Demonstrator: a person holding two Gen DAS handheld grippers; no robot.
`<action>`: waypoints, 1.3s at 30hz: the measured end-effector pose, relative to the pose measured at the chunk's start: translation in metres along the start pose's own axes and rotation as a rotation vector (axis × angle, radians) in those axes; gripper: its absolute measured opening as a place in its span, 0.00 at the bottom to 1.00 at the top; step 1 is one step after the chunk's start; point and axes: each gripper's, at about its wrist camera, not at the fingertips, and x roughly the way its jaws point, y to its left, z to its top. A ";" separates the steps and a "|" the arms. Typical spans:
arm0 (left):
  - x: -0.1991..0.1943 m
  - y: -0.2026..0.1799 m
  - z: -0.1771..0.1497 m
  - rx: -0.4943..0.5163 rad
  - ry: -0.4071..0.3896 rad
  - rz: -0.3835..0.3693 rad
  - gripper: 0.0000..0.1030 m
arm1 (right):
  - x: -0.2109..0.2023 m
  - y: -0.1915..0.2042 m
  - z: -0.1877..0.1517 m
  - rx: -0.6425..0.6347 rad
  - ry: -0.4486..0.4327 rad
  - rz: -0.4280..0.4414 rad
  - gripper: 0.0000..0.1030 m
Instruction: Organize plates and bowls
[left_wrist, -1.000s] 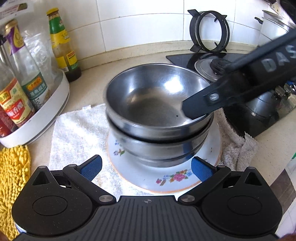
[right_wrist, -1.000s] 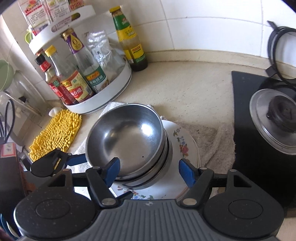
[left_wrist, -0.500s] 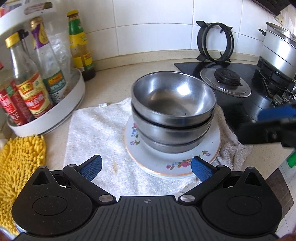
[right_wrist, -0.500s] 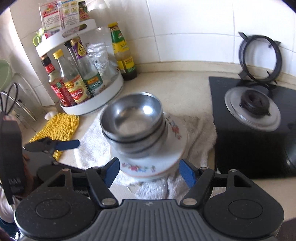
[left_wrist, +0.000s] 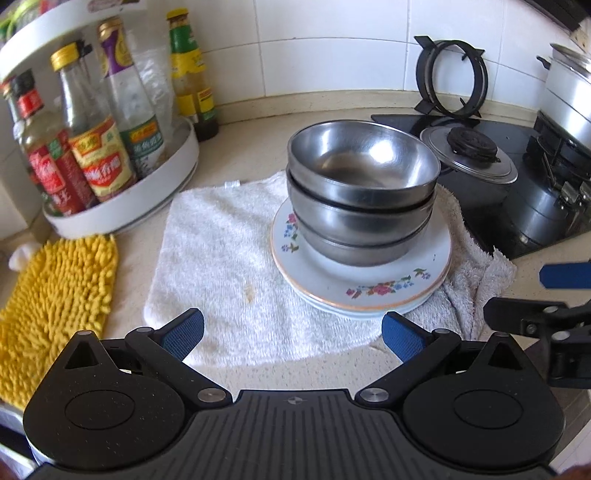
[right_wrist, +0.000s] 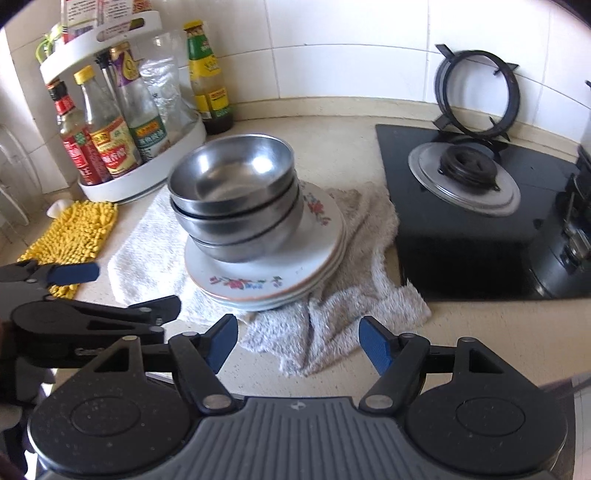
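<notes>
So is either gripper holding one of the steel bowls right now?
No, the left gripper and right gripper are both open and empty, short of the steel bowls stacked on the floral plates.

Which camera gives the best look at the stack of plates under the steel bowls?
Right wrist: the plate stack shows its layered rims at the right edge. Left wrist shows mostly the top floral plate.

Three steel bowls (left_wrist: 362, 195) nest on seemingly several floral plates (left_wrist: 369, 284).
</notes>
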 end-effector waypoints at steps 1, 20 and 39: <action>-0.001 0.000 -0.002 -0.009 0.003 0.000 1.00 | 0.000 0.000 -0.001 0.005 0.001 -0.002 0.79; -0.016 -0.002 -0.015 -0.022 -0.009 0.022 1.00 | -0.006 0.010 -0.021 0.061 0.009 -0.032 0.82; -0.026 -0.002 -0.020 -0.024 -0.032 0.026 0.99 | -0.013 0.017 -0.027 0.067 -0.001 -0.039 0.82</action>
